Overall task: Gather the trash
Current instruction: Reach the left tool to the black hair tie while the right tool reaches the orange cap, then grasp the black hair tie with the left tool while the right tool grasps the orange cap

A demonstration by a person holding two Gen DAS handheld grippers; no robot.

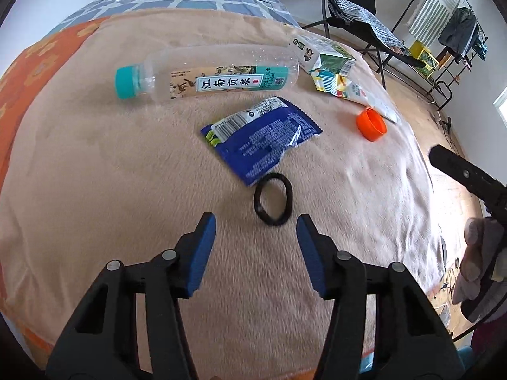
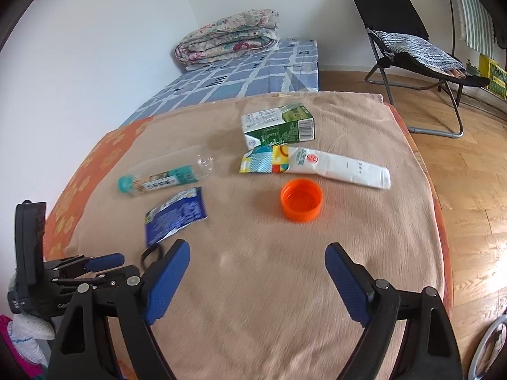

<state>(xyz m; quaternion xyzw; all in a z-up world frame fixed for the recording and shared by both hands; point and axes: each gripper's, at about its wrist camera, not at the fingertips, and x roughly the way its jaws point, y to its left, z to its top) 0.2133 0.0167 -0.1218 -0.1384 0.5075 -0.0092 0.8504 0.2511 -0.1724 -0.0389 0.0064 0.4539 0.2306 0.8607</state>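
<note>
Trash lies on a beige blanket [image 1: 95, 174]. A clear bottle [image 1: 202, 76] with a teal cap lies far left. A blue snack wrapper [image 1: 263, 139] lies in the middle, with a black hair tie [image 1: 273, 198] just in front of it. An orange cap [image 2: 301, 200], a white tube [image 2: 332, 166] and a green-white carton [image 2: 279, 125] lie to the right. My left gripper [image 1: 256, 218] is open and empty, just short of the hair tie. My right gripper [image 2: 257, 247] is open and empty, short of the orange cap.
A folded quilt [image 2: 228, 36] sits on the blue checked sheet at the far end of the bed. A black folding chair [image 2: 412, 47] stands on the wooden floor [image 2: 469, 174] to the right. The bed edge runs along the right side.
</note>
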